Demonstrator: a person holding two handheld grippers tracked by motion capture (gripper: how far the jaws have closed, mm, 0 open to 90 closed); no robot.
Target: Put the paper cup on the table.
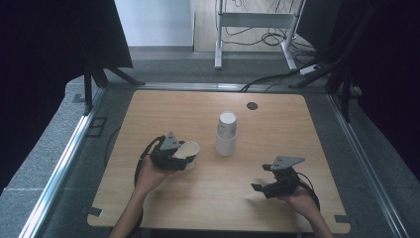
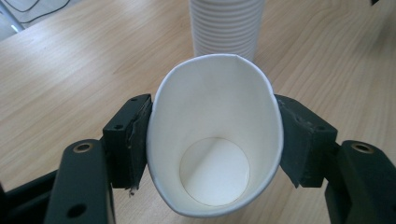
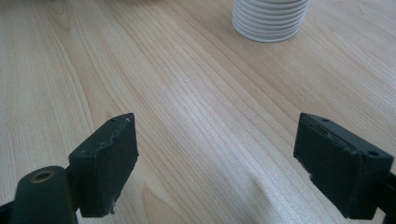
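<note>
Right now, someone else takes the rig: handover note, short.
Left gripper: shut on a single paper cup, squeezed oval, mouth toward its camera, just left of the cup stack.
Right gripper: open, nothing between the jaws, over bare table right of the stack.
Done: one cup held apart from the stack.
Left: probably setting that cup down; the stack stands upright mid-table.

A lab recording bay: bare wooden table (image 1: 208, 198), black curtains (image 1: 44, 44), floor cables (image 1: 277, 37), metal frame rails (image 1: 64, 158).
</note>
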